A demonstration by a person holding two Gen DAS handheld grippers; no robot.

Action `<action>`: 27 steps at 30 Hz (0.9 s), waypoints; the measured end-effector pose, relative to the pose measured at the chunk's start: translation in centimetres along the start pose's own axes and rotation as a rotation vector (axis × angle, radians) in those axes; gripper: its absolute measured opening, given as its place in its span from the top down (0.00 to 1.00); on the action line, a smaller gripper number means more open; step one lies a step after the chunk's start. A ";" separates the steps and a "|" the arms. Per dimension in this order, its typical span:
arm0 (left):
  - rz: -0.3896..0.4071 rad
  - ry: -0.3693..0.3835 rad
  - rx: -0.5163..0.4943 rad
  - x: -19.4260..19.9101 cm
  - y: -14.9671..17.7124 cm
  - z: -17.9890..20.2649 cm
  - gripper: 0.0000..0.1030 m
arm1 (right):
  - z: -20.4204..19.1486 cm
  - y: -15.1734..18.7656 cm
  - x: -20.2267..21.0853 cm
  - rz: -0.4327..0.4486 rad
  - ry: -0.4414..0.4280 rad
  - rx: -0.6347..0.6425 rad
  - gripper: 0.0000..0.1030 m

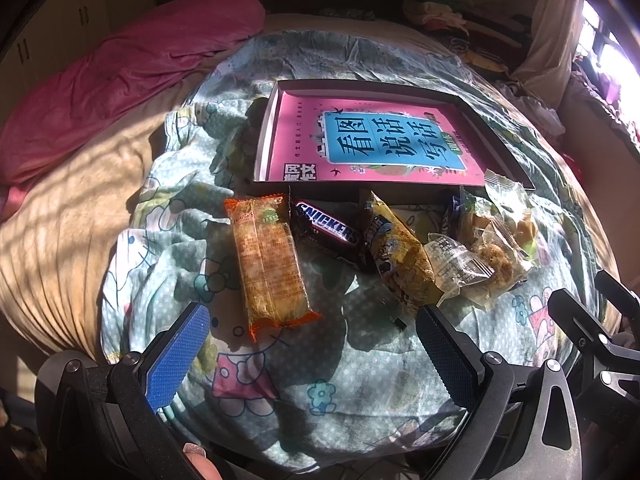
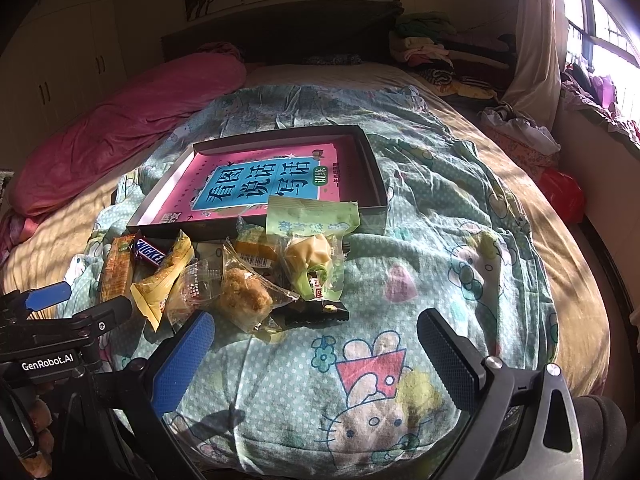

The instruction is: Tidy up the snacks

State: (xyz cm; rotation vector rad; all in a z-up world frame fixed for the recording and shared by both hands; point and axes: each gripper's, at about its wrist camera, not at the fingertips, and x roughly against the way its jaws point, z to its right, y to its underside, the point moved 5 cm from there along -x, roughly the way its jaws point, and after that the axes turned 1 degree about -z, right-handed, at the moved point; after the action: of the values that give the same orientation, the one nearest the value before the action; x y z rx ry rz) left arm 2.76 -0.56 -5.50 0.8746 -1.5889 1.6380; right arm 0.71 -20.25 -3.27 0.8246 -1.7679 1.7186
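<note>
Bed (image 2: 520, 208) carries a cartoon-print quilt (image 2: 440, 248), sunlit in patches; pink blanket (image 2: 120, 128) bunched along its left side.

Shallow dark box (image 2: 374, 172) lies flat on the quilt, a pink book (image 2: 256, 184) inside it, cover up.

Snacks sit in a loose row on the quilt just in front of the box's near edge. From the left: orange biscuit pack (image 1: 270, 260), Snickers bar (image 1: 328, 228) touching it, yellow wrapped snack (image 1: 400, 256), clear-wrapped pastry (image 2: 244, 292), green-wrapped bun (image 2: 312, 248) leaning over the box's near edge. The right-hand ones overlap in a heap.

Left tongs (image 1: 312, 356): wide apart, empty, above the quilt near the biscuit pack.

Right tongs (image 2: 316, 360): wide apart, empty, above the quilt near the pastry.
</note>
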 end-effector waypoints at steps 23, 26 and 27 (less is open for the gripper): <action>-0.047 -0.026 0.080 -1.8 -0.7 -3.9 0.00 | 1.4 -0.6 -1.2 0.006 -0.005 -0.035 0.01; -0.062 -0.028 0.102 -2.2 -0.6 -5.0 0.00 | 2.0 -0.9 -1.4 0.011 -0.008 -0.050 0.00; -0.070 -0.028 0.110 -2.4 -0.6 -5.3 0.00 | 2.2 -1.0 -1.5 0.013 -0.007 -0.053 0.00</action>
State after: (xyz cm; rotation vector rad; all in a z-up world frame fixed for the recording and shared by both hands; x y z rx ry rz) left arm 4.54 4.73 -7.39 1.0031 -1.4815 1.6833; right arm 2.57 -22.36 -3.82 0.7993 -1.8192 1.6710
